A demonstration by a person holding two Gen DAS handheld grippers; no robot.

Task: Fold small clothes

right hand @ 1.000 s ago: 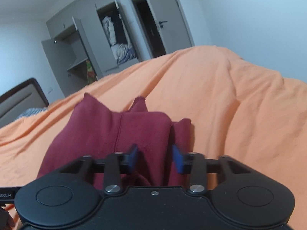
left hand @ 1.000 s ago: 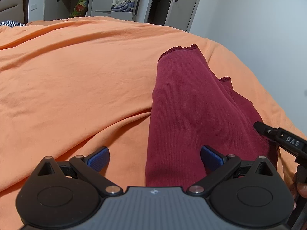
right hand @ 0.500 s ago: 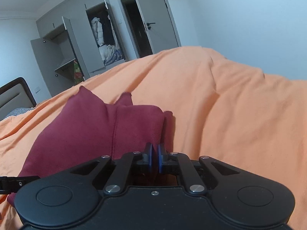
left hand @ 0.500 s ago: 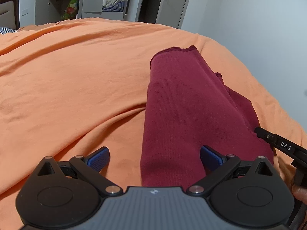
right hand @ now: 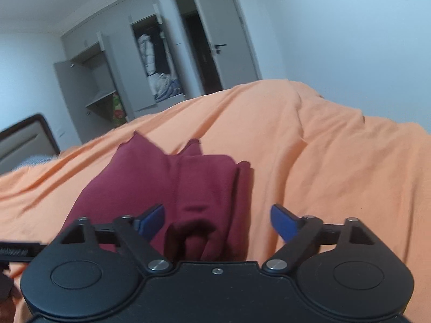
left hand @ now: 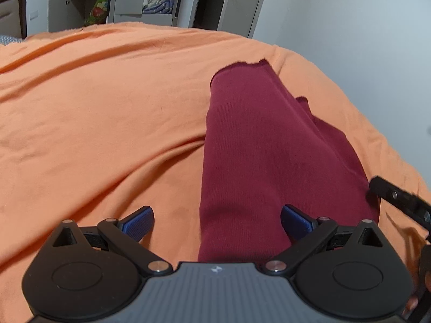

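From the left wrist, the left gripper (left hand: 216, 222) hangs low over the orange sheet (left hand: 94, 123), its blue pads spread wide with nothing between them pinched. The dark red garment (left hand: 258, 156) lies folded into a long strip on the sheet, its near end running in between the pads, closer to the right one. A black piece of the other tool pokes in at the right edge.

From the right wrist, the right gripper (right hand: 217, 222) is wide open too, holding nothing. The garment (right hand: 188, 183) lies bunched on the sheet (right hand: 336, 161) just ahead, its near folds between the pads. An open wardrobe (right hand: 150, 67) stands behind.
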